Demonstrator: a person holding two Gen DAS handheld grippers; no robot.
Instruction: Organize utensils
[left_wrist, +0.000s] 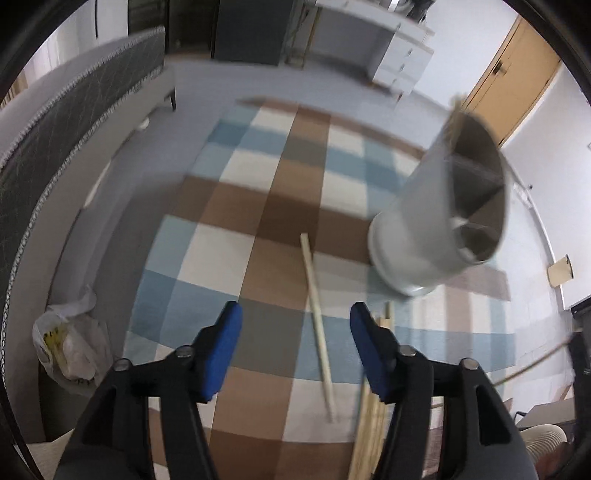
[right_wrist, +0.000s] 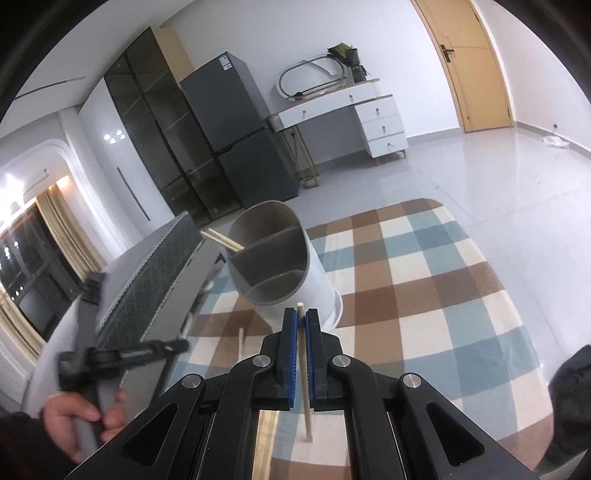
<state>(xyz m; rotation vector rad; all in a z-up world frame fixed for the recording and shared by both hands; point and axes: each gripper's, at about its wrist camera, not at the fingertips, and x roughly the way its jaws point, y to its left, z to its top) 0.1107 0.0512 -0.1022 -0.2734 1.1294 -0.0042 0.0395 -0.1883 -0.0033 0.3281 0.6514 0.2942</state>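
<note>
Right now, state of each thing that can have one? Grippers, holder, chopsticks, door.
left gripper: open, nothing between the jaws
right gripper: shut on a chopstick
utensil holder: upright on the rug, divided inside, chopsticks sticking out of one compartment
loose chopstick: lying flat on the rug
chopstick bundle: on the rug by the left gripper, blurred
door: closed
</note>
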